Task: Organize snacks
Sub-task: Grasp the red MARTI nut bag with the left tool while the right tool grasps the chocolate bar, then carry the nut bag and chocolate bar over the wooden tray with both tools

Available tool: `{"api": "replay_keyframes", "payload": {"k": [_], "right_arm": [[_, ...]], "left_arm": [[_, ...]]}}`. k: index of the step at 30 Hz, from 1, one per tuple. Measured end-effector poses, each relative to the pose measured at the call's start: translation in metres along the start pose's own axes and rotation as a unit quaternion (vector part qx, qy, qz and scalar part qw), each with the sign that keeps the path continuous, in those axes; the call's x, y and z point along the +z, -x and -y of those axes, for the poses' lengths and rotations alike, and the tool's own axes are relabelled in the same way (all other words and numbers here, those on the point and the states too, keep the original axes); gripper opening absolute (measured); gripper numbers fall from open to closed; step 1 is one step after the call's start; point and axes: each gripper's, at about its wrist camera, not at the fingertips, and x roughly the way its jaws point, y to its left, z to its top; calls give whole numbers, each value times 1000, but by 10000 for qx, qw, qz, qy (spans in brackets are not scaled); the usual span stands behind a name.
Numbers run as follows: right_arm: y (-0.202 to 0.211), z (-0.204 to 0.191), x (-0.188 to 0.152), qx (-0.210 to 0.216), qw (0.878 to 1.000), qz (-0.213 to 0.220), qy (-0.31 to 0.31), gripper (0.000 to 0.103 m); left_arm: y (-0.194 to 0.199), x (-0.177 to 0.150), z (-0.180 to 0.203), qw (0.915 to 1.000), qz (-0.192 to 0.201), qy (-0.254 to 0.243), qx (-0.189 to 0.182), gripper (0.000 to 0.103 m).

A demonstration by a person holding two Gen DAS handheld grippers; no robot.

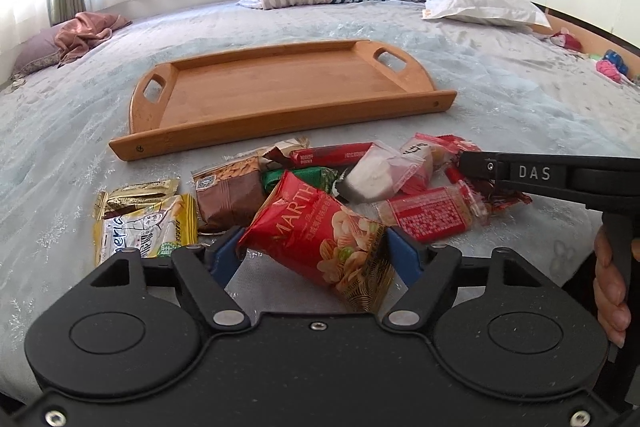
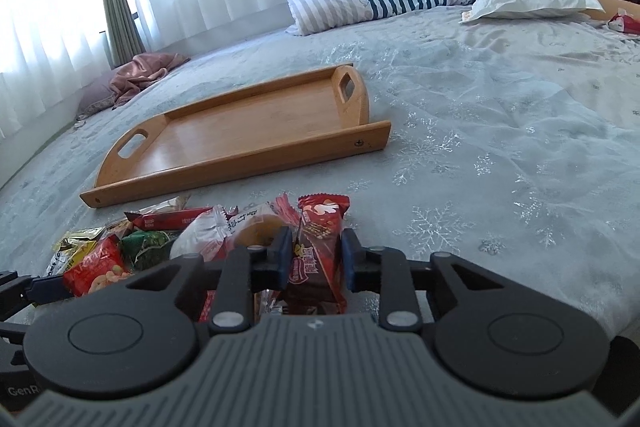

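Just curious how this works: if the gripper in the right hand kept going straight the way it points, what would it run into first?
Probably the wooden tray. The right gripper, shut on a dark red snack bar, points over bare bedspread towards the tray's near right end, though depth is hard to judge.

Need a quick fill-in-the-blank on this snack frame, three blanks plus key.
1. The left gripper is closed on a red ____ bag.
2. The right gripper clamps a dark red ____.
3. The wooden tray holds ____ snacks.

Missing words: nut; snack bar; no
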Motion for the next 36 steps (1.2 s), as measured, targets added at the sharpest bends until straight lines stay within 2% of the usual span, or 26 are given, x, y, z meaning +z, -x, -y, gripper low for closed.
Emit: {"api": "replay_keyframes", "payload": {"k": [5, 11, 25, 36], "right_arm": [[13, -9, 0, -74, 9998, 152, 105, 27], [24, -16, 5, -92, 9992, 301, 259, 27], [18, -16, 13, -138, 9991, 340, 197, 27], [18, -24, 26, 77, 9985, 462, 297, 27]], "left_arm": [[20, 0, -3, 9997, 232, -68, -42, 74], [28, 12, -15, 9991, 373, 157, -139, 74], [14, 32, -38, 9980, 402, 462, -185, 74], [6, 45, -53, 9968, 460, 645, -101, 74]]}}
